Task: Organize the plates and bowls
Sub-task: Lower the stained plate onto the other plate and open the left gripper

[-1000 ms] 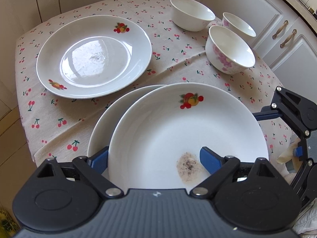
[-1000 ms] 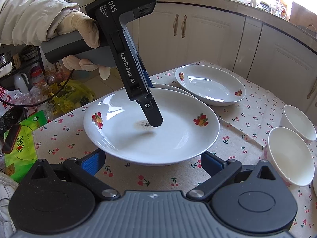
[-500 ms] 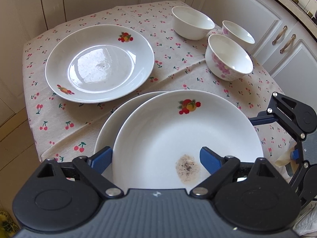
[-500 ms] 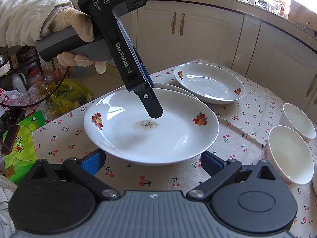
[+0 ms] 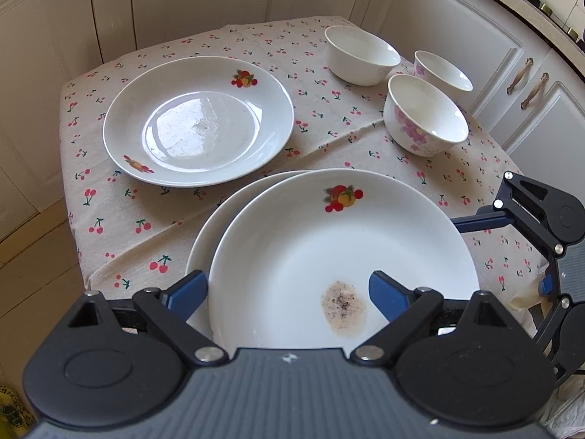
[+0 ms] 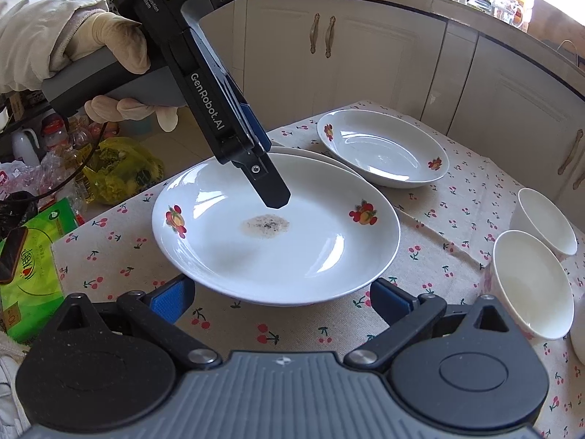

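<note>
White fruit-print plate [image 5: 340,256], stained, sat stacked near the table's [image 5: 226,226] front edge — your left gripper [image 5: 289,292] gaped above it, right gripper [image 6: 281,300] likewise wide.

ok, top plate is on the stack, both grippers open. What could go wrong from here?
1. The top plate sits off-centre on the lower plate, and the stack is near the table edge. A nudge from the right gripper, open at its rim, could slide or tip it.
2. The dirty patch would likely smear the underside of the far plate if that goes on top.
</note>
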